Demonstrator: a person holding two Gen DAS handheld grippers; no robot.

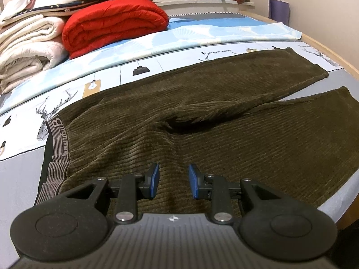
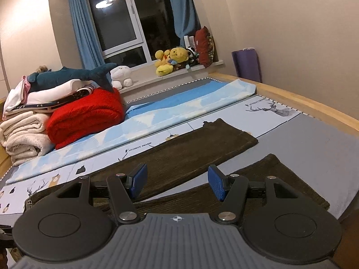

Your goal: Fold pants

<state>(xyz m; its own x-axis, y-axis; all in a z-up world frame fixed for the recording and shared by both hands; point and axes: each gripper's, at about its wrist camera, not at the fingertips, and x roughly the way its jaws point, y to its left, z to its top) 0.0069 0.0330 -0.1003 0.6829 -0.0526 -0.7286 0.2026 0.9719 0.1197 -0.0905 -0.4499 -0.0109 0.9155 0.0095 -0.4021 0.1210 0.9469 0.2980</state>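
Since the pants [image 1: 202, 121] lie flat on the bed [image 1: 20, 179], legs splayed to the right and waistband [image 1: 57, 148] left, we would pinch the near edge with the left tool [image 1: 173, 180] and right tool [image 2: 177, 182], both apart and empty.

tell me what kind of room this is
Most likely a bedroom at night: brown pants lie spread on a bed with a printed sheet, folded blankets are stacked at its far end, and plush toys line the windowsill.
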